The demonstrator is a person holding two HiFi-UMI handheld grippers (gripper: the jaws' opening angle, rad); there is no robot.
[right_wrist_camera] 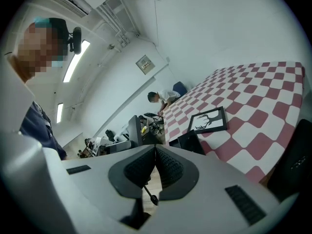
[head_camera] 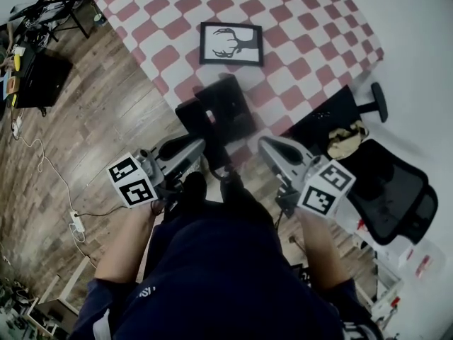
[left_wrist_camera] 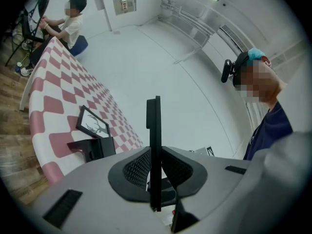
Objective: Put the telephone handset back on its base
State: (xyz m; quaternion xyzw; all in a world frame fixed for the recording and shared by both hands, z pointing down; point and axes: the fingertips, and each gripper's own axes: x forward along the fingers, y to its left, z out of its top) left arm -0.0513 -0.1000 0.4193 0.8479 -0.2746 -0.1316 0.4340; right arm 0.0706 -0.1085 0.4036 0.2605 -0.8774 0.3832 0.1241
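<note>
At centre frame, our left gripper clamps what is probably the telephone handset. Our right gripper has its jaws together, empty.

A table is wearing a red-and-white checked cloth. A framed antler picture is lying flat on it. A black telephone base is sitting near the frame, closer to the table's near edge.
</note>
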